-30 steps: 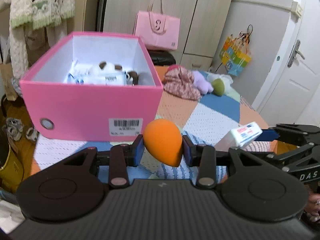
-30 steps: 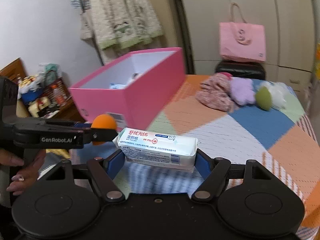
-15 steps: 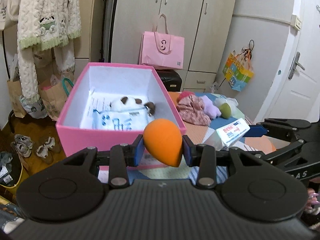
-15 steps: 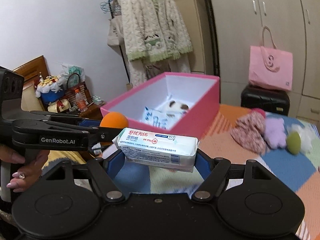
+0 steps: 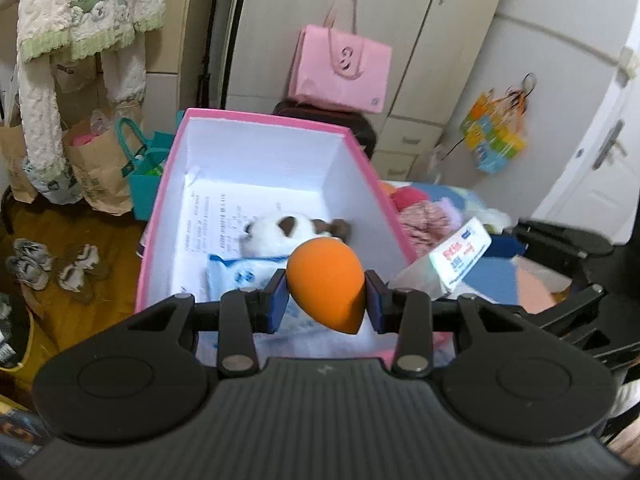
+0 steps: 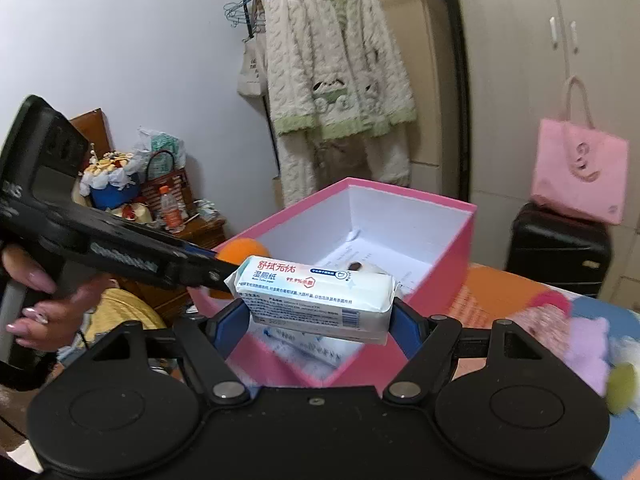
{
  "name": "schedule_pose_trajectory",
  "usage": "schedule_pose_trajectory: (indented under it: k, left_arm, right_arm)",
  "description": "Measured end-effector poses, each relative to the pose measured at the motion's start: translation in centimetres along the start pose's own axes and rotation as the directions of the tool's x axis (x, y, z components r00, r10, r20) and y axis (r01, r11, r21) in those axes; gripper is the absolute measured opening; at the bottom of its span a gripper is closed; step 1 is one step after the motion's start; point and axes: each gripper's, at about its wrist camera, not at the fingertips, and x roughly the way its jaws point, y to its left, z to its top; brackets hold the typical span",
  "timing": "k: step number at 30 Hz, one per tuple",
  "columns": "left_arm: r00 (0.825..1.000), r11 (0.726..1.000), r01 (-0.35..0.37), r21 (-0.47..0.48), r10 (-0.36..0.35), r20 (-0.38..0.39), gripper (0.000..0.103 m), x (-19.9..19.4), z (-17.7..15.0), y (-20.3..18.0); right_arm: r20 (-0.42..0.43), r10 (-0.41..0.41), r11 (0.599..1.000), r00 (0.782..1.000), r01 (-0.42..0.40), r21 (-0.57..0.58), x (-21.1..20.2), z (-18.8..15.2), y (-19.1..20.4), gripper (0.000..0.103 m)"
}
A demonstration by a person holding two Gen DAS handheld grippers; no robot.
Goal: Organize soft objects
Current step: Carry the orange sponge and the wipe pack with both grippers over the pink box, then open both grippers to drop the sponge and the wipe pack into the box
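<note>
My left gripper (image 5: pixel 326 298) is shut on an orange sponge egg (image 5: pixel 325 282) and holds it above the near end of the open pink box (image 5: pixel 160 208). My right gripper (image 6: pixel 314 320) is shut on a white wet-wipe pack (image 6: pixel 312 300), held over the box's near corner (image 6: pixel 460 248). The pack also shows in the left wrist view (image 5: pixel 456 258), right of the box. Inside the box lie a white and brown plush toy (image 5: pixel 288 230), a blue and white pack (image 5: pixel 248 272) and a printed sheet.
On the patchwork cover right of the box lie a pink cloth (image 6: pixel 548 304), a purple plush (image 6: pixel 588 344) and a green sponge egg (image 6: pixel 622 384). A pink tote (image 5: pixel 340 68) on a dark suitcase stands behind. Bags and shoes (image 5: pixel 52 264) are on the floor at left.
Both grippers rose and moved forward with their loads, from in front of the box's near wall to over its open top.
</note>
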Motion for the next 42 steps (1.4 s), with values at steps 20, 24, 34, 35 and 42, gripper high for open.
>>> schedule_pose_trajectory:
  k: [20, 24, 34, 35, 42]
  left_arm:
    - [0.978, 0.989, -0.148, 0.027, 0.151, -0.144, 0.041, 7.5, 4.9, 4.1]
    - [0.976, 0.987, -0.153, 0.046, 0.159, -0.149, 0.045, 7.9, 5.0, 4.1]
    - [0.981, 0.986, -0.151, 0.071, 0.158, -0.109, 0.063, 5.7, 4.5, 3.4]
    - [0.982, 0.986, -0.149, 0.071, 0.157, -0.11, 0.063, 5.3, 4.4, 3.4]
    - [0.981, 0.985, -0.143, 0.092, 0.154, -0.119, 0.064, 2.6, 4.2, 2.5]
  right_arm:
    - [-0.2, -0.15, 0.957, 0.968, 0.091, -0.276, 12.3, 5.4, -2.4, 0.08]
    - [-0.227, -0.149, 0.959, 0.963, 0.084, -0.272, 13.8, 5.6, -2.7, 0.082]
    - [-0.197, -0.155, 0.965, 0.968, 0.106, -0.241, 11.9, 5.5, -3.1, 0.088]
    - [-0.191, -0.155, 0.966, 0.969, 0.109, -0.234, 11.5, 5.6, -3.2, 0.088]
    - [-0.178, -0.131, 0.974, 0.975, 0.093, -0.205, 8.1, 5.6, -2.7, 0.088]
